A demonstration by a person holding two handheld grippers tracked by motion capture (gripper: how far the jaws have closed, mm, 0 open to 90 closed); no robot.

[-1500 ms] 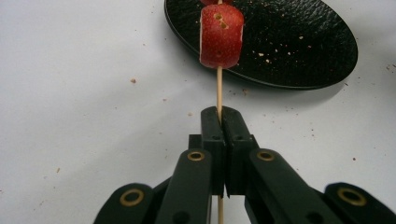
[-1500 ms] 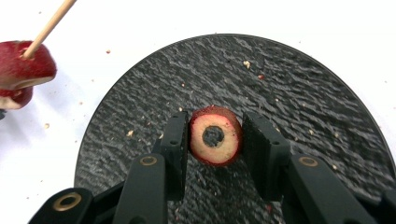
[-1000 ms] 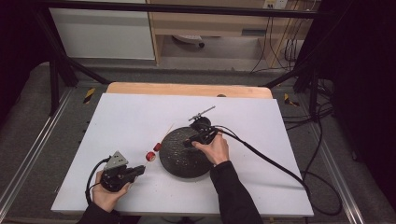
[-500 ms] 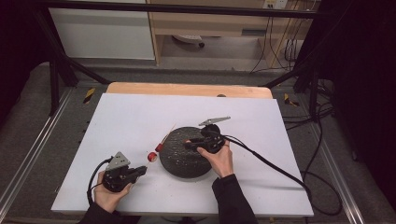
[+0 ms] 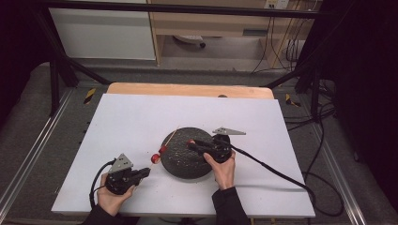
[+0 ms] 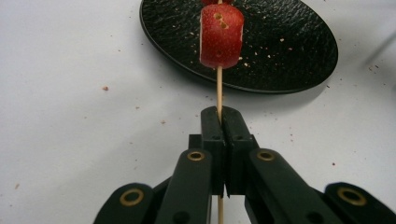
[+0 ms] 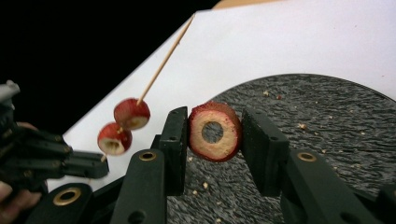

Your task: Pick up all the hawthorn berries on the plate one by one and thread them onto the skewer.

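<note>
A thin wooden skewer (image 6: 219, 88) carries two red fruit slices (image 5: 158, 154), and my left gripper (image 6: 220, 117) is shut on its lower end. It leans up over the near-left rim of the round black plate (image 5: 187, 161). In the right gripper view the two slices (image 7: 123, 126) hang on the skewer (image 7: 163, 63), with the left gripper (image 7: 88, 167) below them. My right gripper (image 7: 214, 135) is shut on a red ring-shaped slice (image 7: 215, 132) with a pale centre and a hole. It hovers over the plate (image 7: 327, 135), its tips (image 5: 191, 144) pointing left toward the skewer.
The plate sits on a white sheet (image 5: 141, 117) over a wooden table (image 5: 187, 89). Crumbs dot the plate and the sheet near it. The right gripper's black cable (image 5: 272, 168) trails off to the right across the sheet. Metal frame rails run along both sides of the table.
My right gripper has come nearer and lower over the plate with the ring slice, its tips swinging left toward the skewer. The left gripper has held still.
</note>
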